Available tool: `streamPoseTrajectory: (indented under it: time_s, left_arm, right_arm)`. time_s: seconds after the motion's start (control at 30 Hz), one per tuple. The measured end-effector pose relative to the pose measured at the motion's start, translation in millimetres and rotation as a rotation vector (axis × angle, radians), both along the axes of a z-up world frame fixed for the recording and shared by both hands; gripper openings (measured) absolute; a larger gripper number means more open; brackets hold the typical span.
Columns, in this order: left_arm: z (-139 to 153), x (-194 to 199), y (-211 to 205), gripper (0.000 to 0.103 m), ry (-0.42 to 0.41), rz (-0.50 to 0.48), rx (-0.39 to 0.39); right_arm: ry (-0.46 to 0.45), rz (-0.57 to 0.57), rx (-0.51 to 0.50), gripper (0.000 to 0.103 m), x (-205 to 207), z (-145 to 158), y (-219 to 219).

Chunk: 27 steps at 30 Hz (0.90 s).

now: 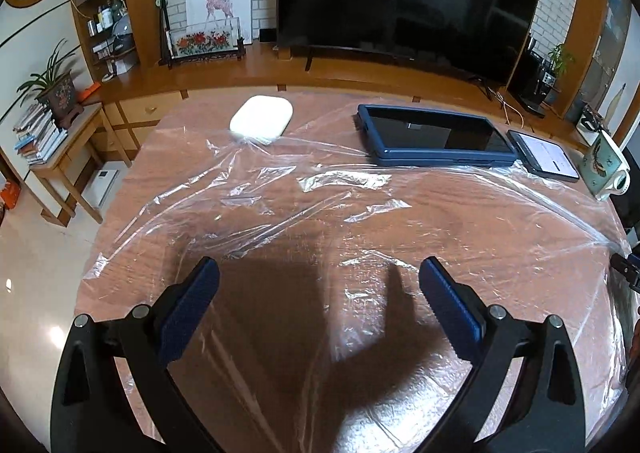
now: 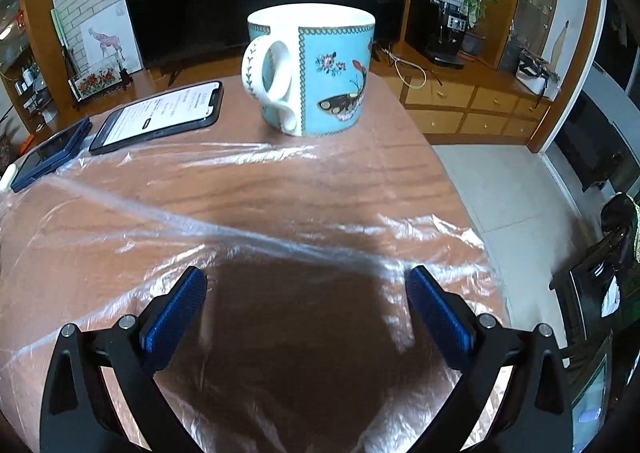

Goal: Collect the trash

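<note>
Both tongs, left gripper and right gripper, are hanging agape over the crinkled clear plastic sheet, and I'm worrying that tugging it risks toppling the turquoise butterfly-patterned ceramic mug at twelve o'clock.

bright, glare, fisheye-warped edges

Clear crinkly plastic film lies glossy over the matt wood-grain desk. Mug looks like glazed ceramic, and the gripper pads are ribbed blue rubber.
</note>
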<state>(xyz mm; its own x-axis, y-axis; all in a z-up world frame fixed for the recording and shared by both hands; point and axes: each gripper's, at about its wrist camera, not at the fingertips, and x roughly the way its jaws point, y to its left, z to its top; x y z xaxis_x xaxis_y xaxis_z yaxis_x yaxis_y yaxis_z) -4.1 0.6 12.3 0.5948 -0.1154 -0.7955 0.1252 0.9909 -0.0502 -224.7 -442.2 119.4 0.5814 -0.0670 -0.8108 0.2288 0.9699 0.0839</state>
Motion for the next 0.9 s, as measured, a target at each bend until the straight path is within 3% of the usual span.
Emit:
streamPoseTrajectory:
  time_s: [0.33,0.9]
  left_arm:
    - [-14.5,3.4,-6.1,0.101,0.030,-0.012,0.057]
    - [-14.1,4.9,-6.9,0.102,0.030,-0.018,0.057]
  right_arm:
    - [0.001,-0.001,-0.001,0.099,0.6,0.2,-0.1]
    - [0.002,-0.001,-0.001,0.099,0.6,0.2,-0.4]
